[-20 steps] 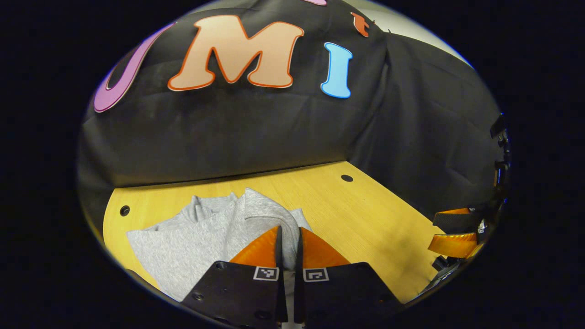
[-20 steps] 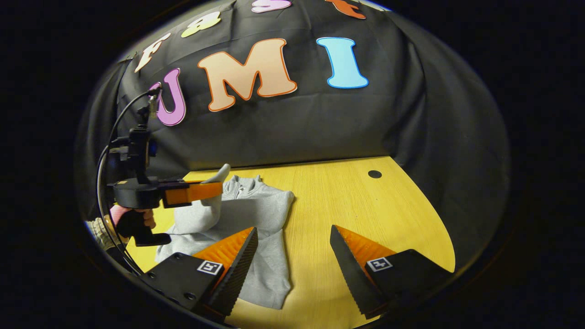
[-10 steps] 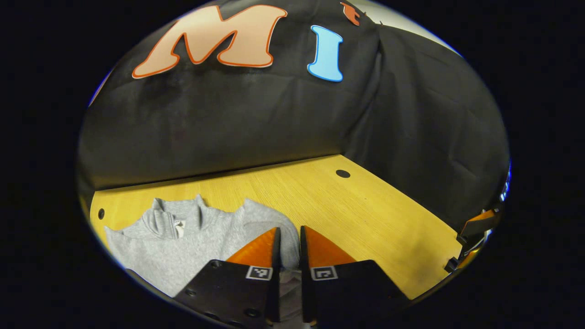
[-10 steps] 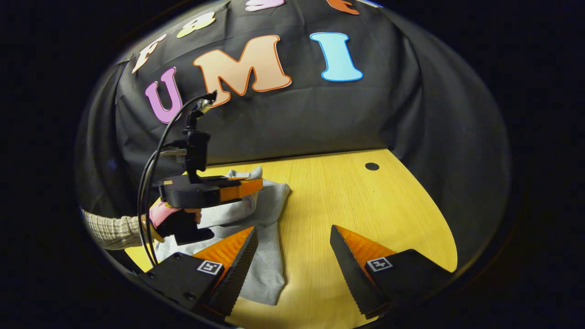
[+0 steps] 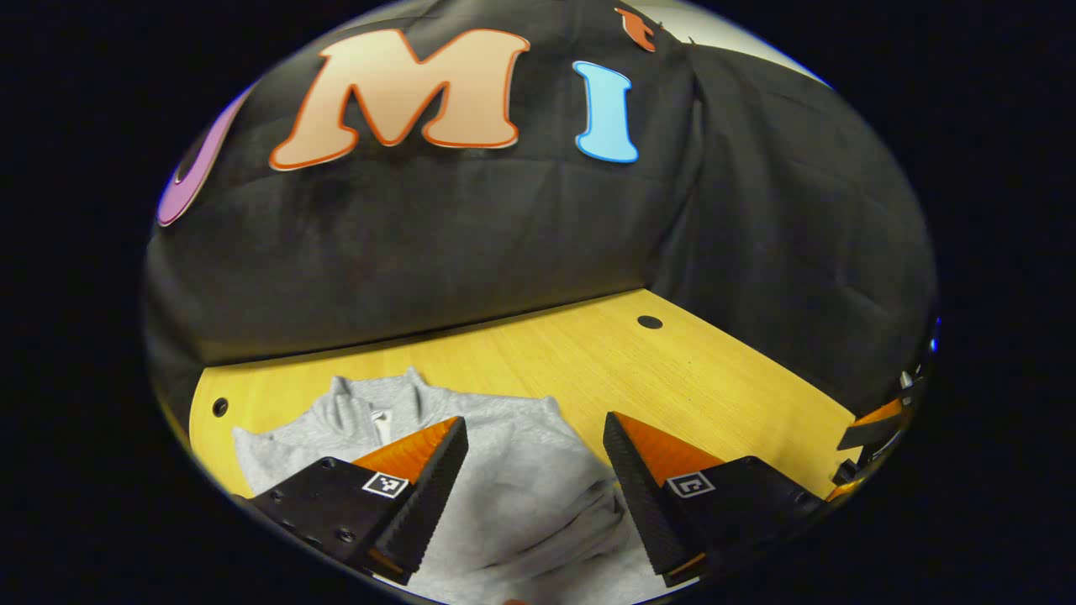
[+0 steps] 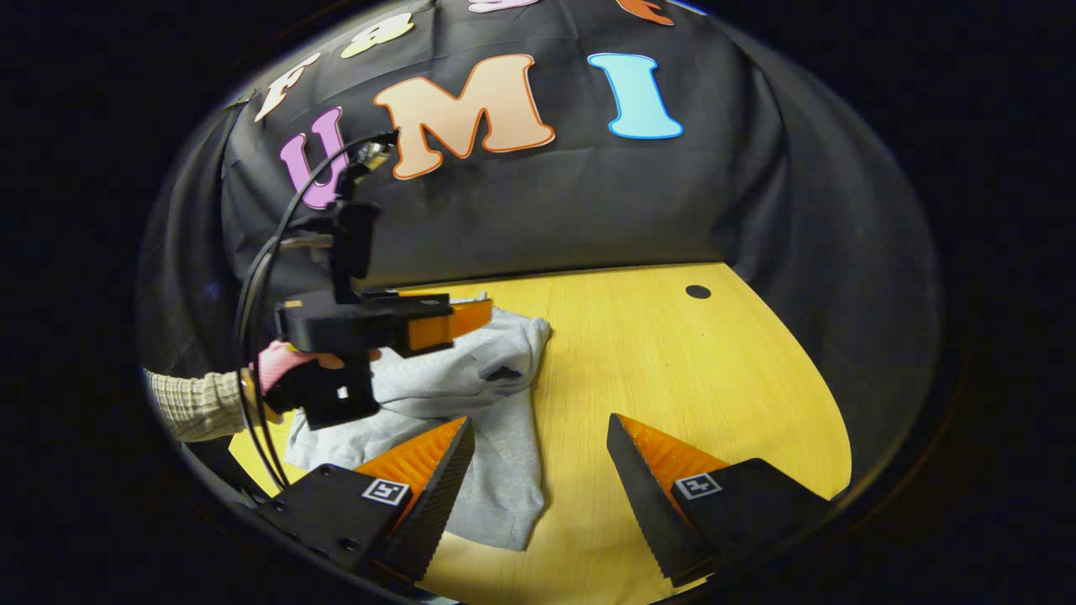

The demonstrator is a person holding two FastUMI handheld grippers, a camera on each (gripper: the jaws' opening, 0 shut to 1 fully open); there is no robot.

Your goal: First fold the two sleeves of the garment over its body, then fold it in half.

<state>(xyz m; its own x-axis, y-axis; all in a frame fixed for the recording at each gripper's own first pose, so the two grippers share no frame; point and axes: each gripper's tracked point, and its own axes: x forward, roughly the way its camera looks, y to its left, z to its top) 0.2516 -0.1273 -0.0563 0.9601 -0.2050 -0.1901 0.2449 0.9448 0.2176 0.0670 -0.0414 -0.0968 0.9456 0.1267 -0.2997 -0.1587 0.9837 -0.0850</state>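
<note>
Garment [image 5: 513, 487], soft grey fleece with a stand-up collar, lying rumpled on the yellow wood-grain table [image 5: 672, 370], down at 6 o'clock in the left gripper view. Left tongs [image 5: 531, 437] now spread wide above it, nothing between them; half a second ago pinched on the sleeve. Sleeve now draped over the body. Right tongs [image 6: 540, 437] gaping too, as before, empty, hem [image 6: 504, 504] at their 7 o'clock.
</note>
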